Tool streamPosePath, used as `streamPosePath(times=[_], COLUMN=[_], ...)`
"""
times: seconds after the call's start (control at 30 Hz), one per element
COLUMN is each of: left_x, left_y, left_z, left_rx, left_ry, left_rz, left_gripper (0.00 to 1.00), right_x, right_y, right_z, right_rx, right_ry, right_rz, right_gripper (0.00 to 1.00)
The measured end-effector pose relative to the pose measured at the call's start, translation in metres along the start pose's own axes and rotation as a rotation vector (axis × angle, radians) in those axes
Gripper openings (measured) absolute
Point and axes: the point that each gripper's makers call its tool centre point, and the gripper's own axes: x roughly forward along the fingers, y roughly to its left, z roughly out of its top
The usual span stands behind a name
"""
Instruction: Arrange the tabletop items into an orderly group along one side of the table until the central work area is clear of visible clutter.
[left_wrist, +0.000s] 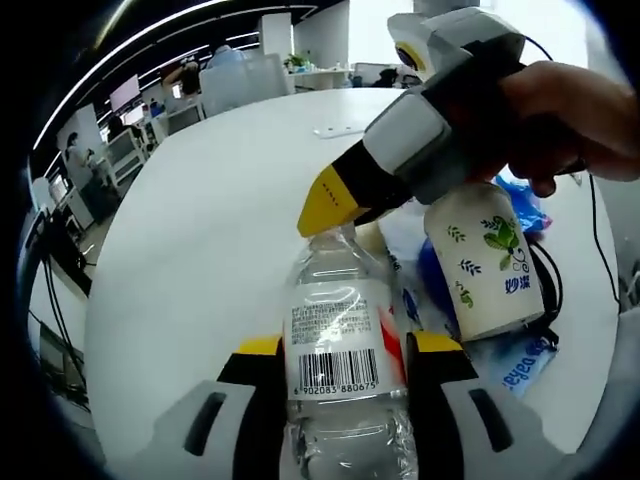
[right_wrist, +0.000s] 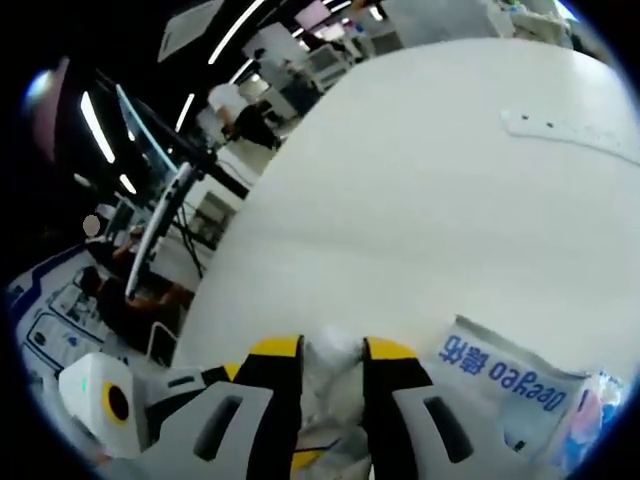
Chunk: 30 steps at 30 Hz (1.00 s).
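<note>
Left gripper view: 1 clear water bottle (left_wrist: 340, 370) with barcode label, clamped between the 2 yellow-tipped jaws of the left tool (left_wrist: 342, 352) above the white worktop (left_wrist: 220, 230). Just right of the bottle, 1 paper cup (left_wrist: 485, 258) with leaf print, upright amid blue-and-white packets (left_wrist: 520, 365). Right tool (left_wrist: 330, 200) entering from the right, held in 1 hand (left_wrist: 565, 115), yellow tip just above the bottle's cap.

Right gripper view: right tool (right_wrist: 332, 350) with jaws narrowly parted around the bottle's pale top (right_wrist: 335, 385), contact not discernible. 1 "Deeyeo" tissue packet (right_wrist: 505, 385) lying right of the jaws. 1 flat white strip (right_wrist: 570, 135) far across the worktop.
</note>
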Motion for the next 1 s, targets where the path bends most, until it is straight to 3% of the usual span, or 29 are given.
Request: streamPosePath(times=[0.6, 0.87, 0.97, 1.0], left_x=[-0.008, -0.008, -0.011, -0.014], left_y=[-0.002, -0.001, 0.002, 0.004], left_z=[0.005, 0.007, 0.009, 0.015], left_rx=[-0.001, -0.02, -0.031, -0.038], left_ry=[-0.113, -0.118, -0.137, -0.172], left_rz=[0.017, 0.019, 0.026, 0.031], left_gripper=[0.44, 0.43, 0.41, 0.4], right_x=[-0.007, -0.008, -0.01, -0.01], right_y=[0.006, 0.008, 0.01, 0.009], right_z=[0.004, 0.005, 0.008, 0.009], right_rx=[-0.038, -0.052, -0.069, -0.071], right_ry=[-0.045, -0.055, -0.064, -0.064], right_rz=[0.013, 0.007, 0.006, 0.002], right_gripper=[0.18, 0.18, 0.18, 0.18])
